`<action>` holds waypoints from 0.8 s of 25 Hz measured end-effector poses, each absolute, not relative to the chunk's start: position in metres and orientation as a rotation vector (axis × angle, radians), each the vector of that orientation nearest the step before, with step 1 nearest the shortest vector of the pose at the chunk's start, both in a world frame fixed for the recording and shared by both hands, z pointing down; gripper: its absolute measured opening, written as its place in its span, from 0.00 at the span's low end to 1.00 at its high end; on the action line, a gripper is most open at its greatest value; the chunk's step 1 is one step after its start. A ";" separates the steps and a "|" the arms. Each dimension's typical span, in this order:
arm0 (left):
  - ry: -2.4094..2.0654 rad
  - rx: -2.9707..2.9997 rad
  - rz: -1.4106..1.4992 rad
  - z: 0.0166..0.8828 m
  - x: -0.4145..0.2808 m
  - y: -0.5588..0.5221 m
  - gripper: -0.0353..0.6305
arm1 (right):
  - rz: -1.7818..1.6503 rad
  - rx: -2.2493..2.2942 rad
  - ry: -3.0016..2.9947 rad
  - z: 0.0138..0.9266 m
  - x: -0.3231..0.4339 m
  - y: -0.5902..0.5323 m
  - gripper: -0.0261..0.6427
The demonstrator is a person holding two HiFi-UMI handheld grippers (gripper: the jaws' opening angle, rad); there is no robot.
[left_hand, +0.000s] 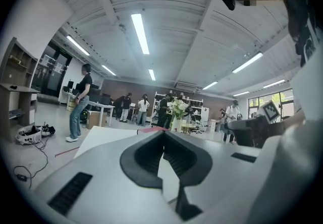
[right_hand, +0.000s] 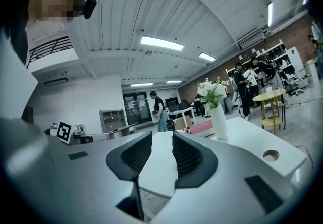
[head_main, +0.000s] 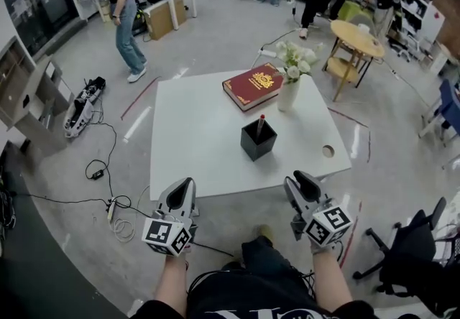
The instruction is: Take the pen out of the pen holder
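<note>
- The person's forearms reach in from the bottom edge of the head view, one gripper in each hand, both held short of the table's near edge and pointing toward it.
- The left gripper (head_main: 186, 184) has its jaws pressed together at the tips. Its own view (left_hand: 162, 134) shows the dark pads meeting with nothing between them.
- The right gripper (head_main: 300, 179) has its jaws standing apart. In its own view (right_hand: 161, 140) a clear gap runs between the ribbed pads, and only the white tabletop shows through it, so it holds nothing.
- A tangle of cables (head_main: 108, 195) lies on the grey floor to the left of the grippers, and a black office chair (head_main: 410, 249) stands at the right.
- The white square table (head_main: 187, 138) lies just beyond the grippers, with a small round hole (head_main: 328, 151) near its right edge.
- The black square pen holder (head_main: 258, 141) stands upright on the table, nearer its front right part and well apart from both grippers.
- The pen (head_main: 260, 123) is in the holder, leaning a little, with its red top poking above the rim.
- Farther back a white vase (head_main: 287, 95) of white flowers (head_main: 296, 59) stands near the far right corner, just beside a dark red book (head_main: 254, 85) lying flat.
- Beyond the table are a round wooden side table (head_main: 356, 39) at the right, a person in jeans (head_main: 121, 16) at the left, and more people by the desks at the back.
</note>
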State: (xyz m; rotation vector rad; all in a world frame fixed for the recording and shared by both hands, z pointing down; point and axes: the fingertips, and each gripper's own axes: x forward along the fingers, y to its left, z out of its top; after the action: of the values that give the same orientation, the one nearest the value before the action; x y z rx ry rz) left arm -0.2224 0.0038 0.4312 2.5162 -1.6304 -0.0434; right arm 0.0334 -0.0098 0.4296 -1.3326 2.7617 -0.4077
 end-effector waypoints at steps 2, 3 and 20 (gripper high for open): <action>-1.637 2.507 -0.036 0.435 -0.220 -0.005 0.06 | -0.410 -1.316 2.781 0.433 0.034 -0.021 0.25; -1.643 2.502 -0.033 0.436 -0.219 -0.011 0.06 | -0.412 -1.306 2.791 0.434 0.034 -0.028 0.25; -1.760 2.393 0.007 0.446 -0.201 -0.101 0.06 | -0.499 -1.085 2.916 0.457 0.028 -0.147 0.25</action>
State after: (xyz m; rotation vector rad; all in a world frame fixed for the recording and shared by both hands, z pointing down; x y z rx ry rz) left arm -0.2005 -0.1012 0.4460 2.3927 -1.7602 0.0073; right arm 0.0281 -0.1474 0.4566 -1.0846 2.9161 -0.4992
